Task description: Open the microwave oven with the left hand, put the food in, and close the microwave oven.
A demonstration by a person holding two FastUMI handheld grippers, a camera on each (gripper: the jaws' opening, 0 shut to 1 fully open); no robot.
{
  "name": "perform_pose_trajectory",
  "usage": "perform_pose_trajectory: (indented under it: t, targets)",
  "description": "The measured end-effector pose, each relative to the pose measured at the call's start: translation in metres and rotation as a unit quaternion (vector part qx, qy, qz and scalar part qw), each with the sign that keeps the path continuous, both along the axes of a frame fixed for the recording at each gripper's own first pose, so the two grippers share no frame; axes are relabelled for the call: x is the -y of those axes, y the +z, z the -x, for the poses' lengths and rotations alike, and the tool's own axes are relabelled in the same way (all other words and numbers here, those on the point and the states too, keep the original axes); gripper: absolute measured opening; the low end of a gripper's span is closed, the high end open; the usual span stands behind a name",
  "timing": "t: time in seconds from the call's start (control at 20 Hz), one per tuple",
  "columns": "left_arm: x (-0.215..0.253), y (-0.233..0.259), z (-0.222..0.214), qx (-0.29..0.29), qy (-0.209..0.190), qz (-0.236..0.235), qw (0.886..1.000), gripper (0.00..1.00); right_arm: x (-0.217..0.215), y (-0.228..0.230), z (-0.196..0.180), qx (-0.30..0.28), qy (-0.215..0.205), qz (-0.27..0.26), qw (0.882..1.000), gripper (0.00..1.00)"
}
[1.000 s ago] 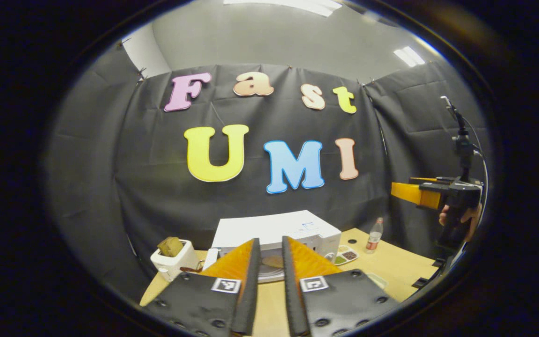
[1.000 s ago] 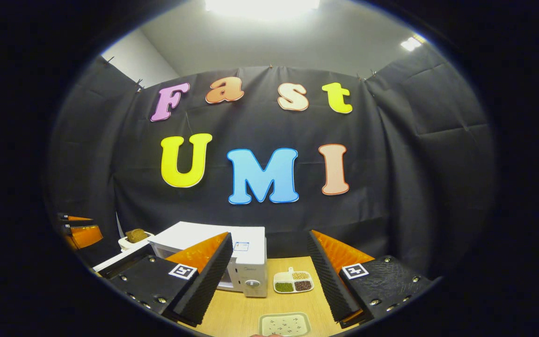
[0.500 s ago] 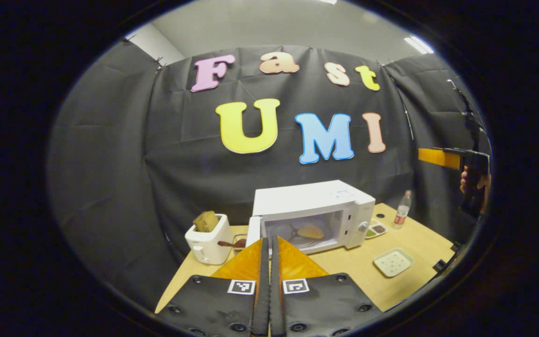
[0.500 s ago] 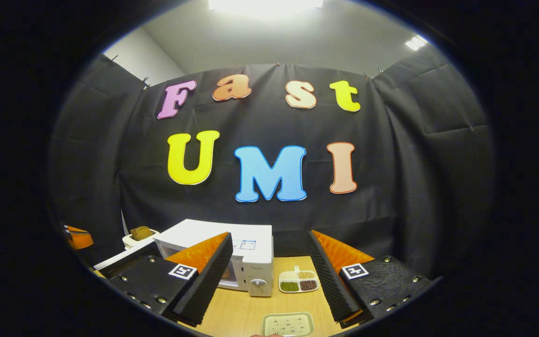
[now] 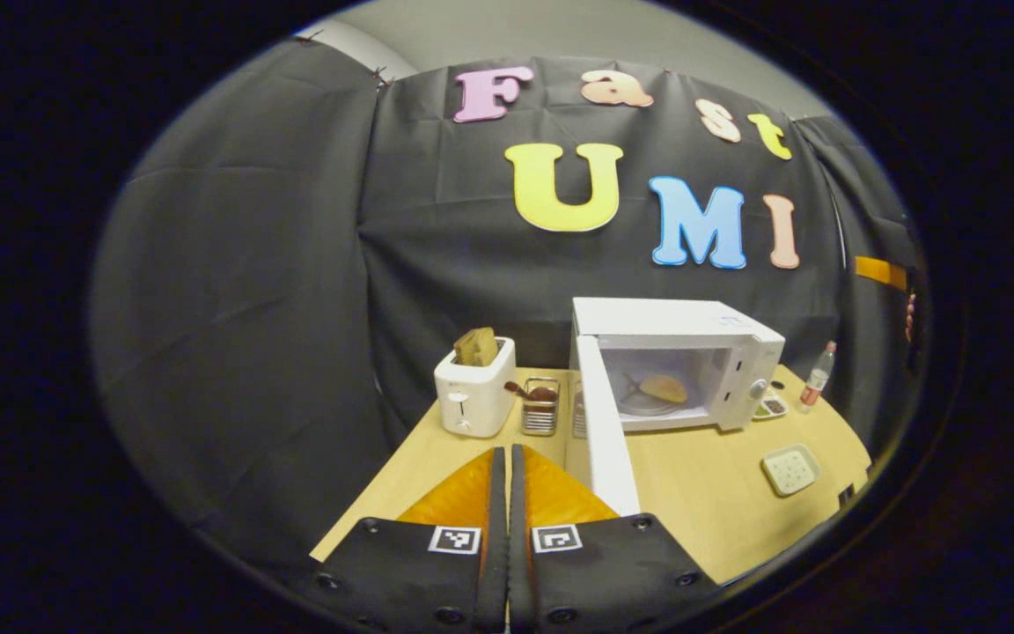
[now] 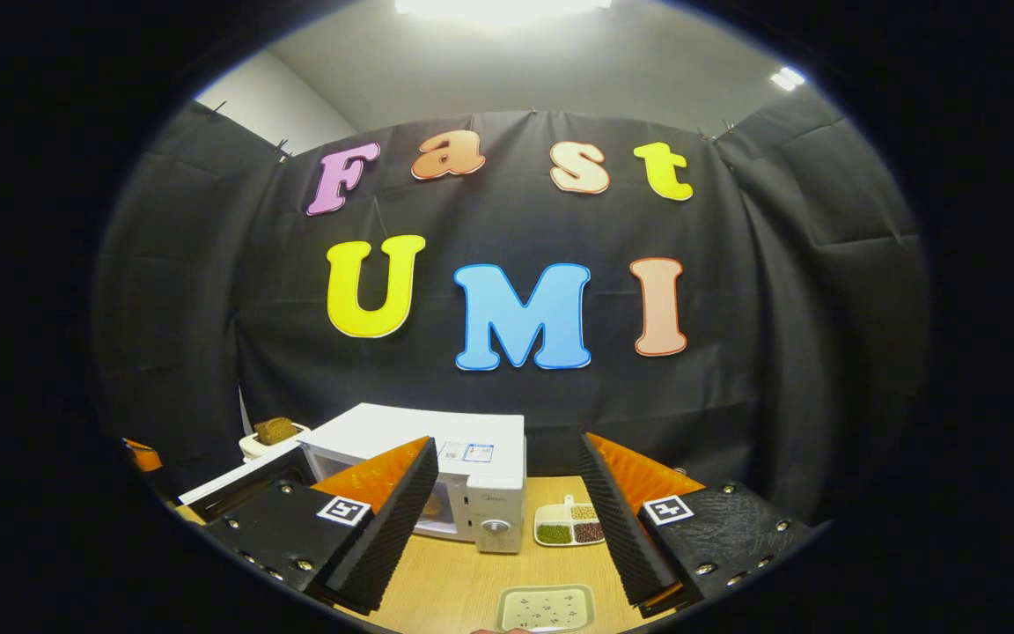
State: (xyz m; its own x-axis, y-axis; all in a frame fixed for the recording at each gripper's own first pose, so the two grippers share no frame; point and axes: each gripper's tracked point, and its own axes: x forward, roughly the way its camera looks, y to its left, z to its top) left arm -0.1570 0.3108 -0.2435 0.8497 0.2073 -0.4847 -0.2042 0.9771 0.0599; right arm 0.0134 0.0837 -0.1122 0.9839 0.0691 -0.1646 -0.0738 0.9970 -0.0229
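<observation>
In the left gripper view, we see the white microwave oven [image 5: 674, 352] standing on the wooden worktop [image 5: 701, 493] with its door [image 5: 604, 431] swung wide toward the camera. Inside, the food [image 5: 664, 387], a flat golden piece, lies on a plate [image 5: 648, 405] in the cavity. Our left claw [image 5: 508, 493] sits low in front, its two fingers pressed together with nothing between them, just beside the near edge of the open door.

To the left of the oven stands a white toaster [image 5: 472, 396] with bread [image 5: 476, 346] poking from its slot, and between toaster and oven a small wire basket [image 5: 540, 409]. A bottle [image 5: 815, 383] stands at the oven's right, and a pale square tray [image 5: 790, 468] lies nearer the worktop's edge.

In the right gripper view, our right claw [image 6: 507, 519] is held well apart from the oven, fingers spread wide and empty. Between them we see the oven's control side, a divided dish of grains [image 6: 570, 526] beside it, and the square tray below.
</observation>
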Motion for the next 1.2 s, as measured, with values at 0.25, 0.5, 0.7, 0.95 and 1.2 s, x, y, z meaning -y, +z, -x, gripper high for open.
perform_pose_trajectory:
  t: [0.25, 0.5, 0.7, 0.95, 1.2]
  targets:
    - [0.016, -0.039, 0.011, -0.040, -0.030, 0.028, 0.998, 0.07, 0.002, -0.004, 0.001, -0.008, -0.001, 0.001, 1.000, 0.97]
    - [0.041, -0.055, 0.014, -0.057, -0.059, 0.043, 0.996, 0.07, 0.006, -0.002, 0.003, -0.004, -0.005, 0.002, 1.000, 0.97]
    - [0.054, -0.055, 0.016, -0.057, -0.069, 0.051, 0.995, 0.08, 0.004, 0.004, 0.002, 0.007, -0.002, 0.000, 1.000, 0.96]
    - [0.081, -0.056, 0.009, -0.059, -0.092, 0.050, 0.993, 0.07, 0.005, 0.013, 0.002, 0.026, 0.001, 0.001, 1.000, 0.97]
    - [0.118, -0.058, 0.001, -0.058, -0.121, 0.059, 0.989, 0.08, 0.016, 0.014, -0.001, 0.024, -0.012, 0.001, 1.000, 0.97]
